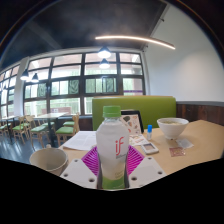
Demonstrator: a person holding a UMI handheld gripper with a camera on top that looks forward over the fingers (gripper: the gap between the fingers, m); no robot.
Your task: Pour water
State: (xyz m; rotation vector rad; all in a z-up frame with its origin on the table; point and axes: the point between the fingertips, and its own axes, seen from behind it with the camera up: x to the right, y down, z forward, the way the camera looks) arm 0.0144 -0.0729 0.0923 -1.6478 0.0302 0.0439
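Note:
A clear plastic bottle point(112, 145) with a white cap and a pink "if" label stands upright between my gripper's point(112, 168) fingers. The magenta pads point(91, 160) press on both sides of the bottle, so the gripper is shut on it. The bottle's lower part looks pale green. A beige cup point(48, 160) sits on the table to the left of the fingers. A white bowl point(172, 127) stands on the table beyond and to the right of the bottle.
The wooden table point(200, 145) carries a white paper point(80, 140) behind the bottle on the left, a dark tablet-like stand point(131, 119) and a keypad device point(145, 146) on the right. A green bench point(150, 105), chairs and large windows lie beyond.

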